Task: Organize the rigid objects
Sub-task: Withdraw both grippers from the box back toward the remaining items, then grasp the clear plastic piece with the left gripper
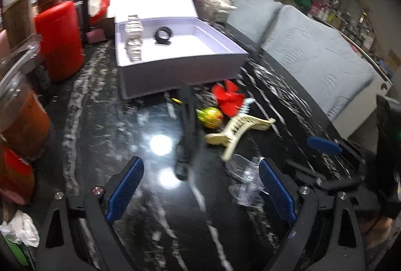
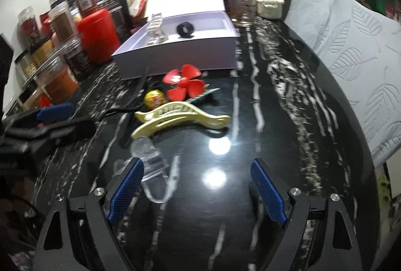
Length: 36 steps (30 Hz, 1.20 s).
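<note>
Your left tongs (image 1: 200, 185) and right tongs (image 2: 198, 185) both stand released, nothing between the blue pads, above the black marbled counter (image 2: 275, 120). Loose items cluster ahead. In the right wrist view: cream hair claw (image 2: 180, 116) at 12 o'clock from the left pad, red flower clip (image 2: 184, 83) and yellow wrapped ball (image 2: 155, 98) beyond it, clear plastic clip (image 2: 150, 165) touching your left pad's tip. The lavender box (image 1: 180, 70) lies at 12 o'clock, open, holding a silver watch (image 1: 134, 37) and a black ring (image 1: 164, 35). In the left wrist view, a black strap (image 1: 186, 125) lies along the centreline.
</note>
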Each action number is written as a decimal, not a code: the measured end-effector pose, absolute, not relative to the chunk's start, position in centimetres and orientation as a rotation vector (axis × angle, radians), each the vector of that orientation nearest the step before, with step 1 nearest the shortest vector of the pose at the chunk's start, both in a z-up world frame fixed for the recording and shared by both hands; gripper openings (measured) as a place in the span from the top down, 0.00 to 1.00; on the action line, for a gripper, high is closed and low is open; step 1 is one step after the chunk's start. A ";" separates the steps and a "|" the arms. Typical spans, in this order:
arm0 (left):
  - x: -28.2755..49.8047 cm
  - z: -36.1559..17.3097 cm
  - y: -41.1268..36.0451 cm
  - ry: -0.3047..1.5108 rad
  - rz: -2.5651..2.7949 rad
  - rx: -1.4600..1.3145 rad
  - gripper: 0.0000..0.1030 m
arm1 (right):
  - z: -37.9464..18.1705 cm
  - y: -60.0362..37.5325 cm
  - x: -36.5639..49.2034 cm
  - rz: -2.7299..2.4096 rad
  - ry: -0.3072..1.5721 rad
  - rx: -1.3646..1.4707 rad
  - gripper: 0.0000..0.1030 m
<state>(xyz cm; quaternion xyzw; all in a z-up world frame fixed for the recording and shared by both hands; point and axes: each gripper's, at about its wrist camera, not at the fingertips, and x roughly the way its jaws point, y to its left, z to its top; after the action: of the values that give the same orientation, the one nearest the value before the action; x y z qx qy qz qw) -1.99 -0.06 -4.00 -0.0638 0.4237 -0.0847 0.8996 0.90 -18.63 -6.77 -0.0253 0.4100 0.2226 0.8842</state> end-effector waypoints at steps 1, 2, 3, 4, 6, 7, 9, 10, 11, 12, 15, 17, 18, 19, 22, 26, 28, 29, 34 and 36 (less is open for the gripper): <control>-2.0 -4.1 -0.6 0.883 -0.192 -0.130 0.08 | -6.8 -19.0 1.0 0.457 0.852 -0.049 0.15; -2.1 -4.3 -1.1 0.890 -0.210 -0.125 0.08 | -6.8 -19.5 1.1 0.446 0.850 -0.044 0.15; -2.0 -4.6 -1.8 0.901 -0.229 -0.117 0.08 | -6.8 -19.8 1.2 0.438 0.850 -0.041 0.15; -2.0 -4.9 -2.4 0.910 -0.246 -0.107 0.08 | -6.9 -20.1 1.3 0.431 0.850 -0.039 0.15; -2.0 -5.3 -3.5 0.923 -0.269 -0.085 0.08 | -7.0 -20.7 1.5 0.417 0.852 -0.034 0.15; -1.9 -5.5 -4.0 0.929 -0.277 -0.073 0.08 | -7.1 -20.9 1.6 0.414 0.853 -0.031 0.15; -1.8 -5.9 -4.9 0.935 -0.289 -0.053 0.08 | -7.1 -21.5 1.7 0.403 0.853 -0.024 0.15; -1.7 -6.1 -5.3 0.940 -0.296 -0.045 0.08 | -7.1 -21.8 1.7 0.400 0.852 -0.020 0.15; -1.5 -6.3 -5.6 0.948 -0.297 -0.037 0.08 | -7.0 -22.0 1.8 0.397 0.851 -0.013 0.15; -1.3 -6.5 -5.7 0.953 -0.296 -0.032 0.08 | -6.9 -22.3 1.9 0.393 0.849 -0.006 0.15; -0.7 -7.2 -6.1 0.978 -0.297 -0.024 0.13 | -6.7 -22.8 2.0 0.383 0.843 0.002 0.15; -0.4 -7.4 -6.2 0.978 -0.291 -0.018 0.19 | -6.7 -23.1 2.2 0.378 0.844 0.005 0.15; -0.3 -7.5 -6.3 0.976 -0.292 -0.011 0.24 | -6.7 -23.2 2.2 0.377 0.846 0.007 0.15; -0.2 -7.5 -6.3 0.973 -0.294 -0.006 0.30 | -6.7 -23.2 2.3 0.376 0.846 0.009 0.15; -0.2 -7.4 -6.6 0.960 -0.284 0.011 0.47 | -6.8 -23.3 2.4 0.375 0.850 0.014 0.15; -0.3 -7.4 -6.4 0.954 -0.304 -0.008 0.47 | -6.9 -23.3 2.5 0.381 0.856 0.024 0.15; -0.4 -7.2 -6.2 0.954 -0.303 -0.006 0.47 | -6.9 -23.2 2.6 0.386 0.857 0.024 0.15; -0.6 -7.1 -6.1 0.949 -0.296 -0.002 0.47 | -6.9 -23.0 2.5 0.387 0.856 0.021 0.15; -1.4 -5.9 -5.2 0.925 -0.277 -0.005 0.47 | -6.8 -21.9 2.5 0.398 0.849 -0.011 0.15; -2.1 -5.3 -4.6 0.911 -0.263 -0.008 0.47 | -6.8 -21.4 2.5 0.417 0.848 -0.015 0.15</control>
<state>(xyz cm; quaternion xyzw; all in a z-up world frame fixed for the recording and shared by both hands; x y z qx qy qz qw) -2.08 -4.58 -5.34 -0.0037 0.4387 -0.1264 0.8897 2.46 -21.40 -6.77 -0.0070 0.4086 0.2007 0.8903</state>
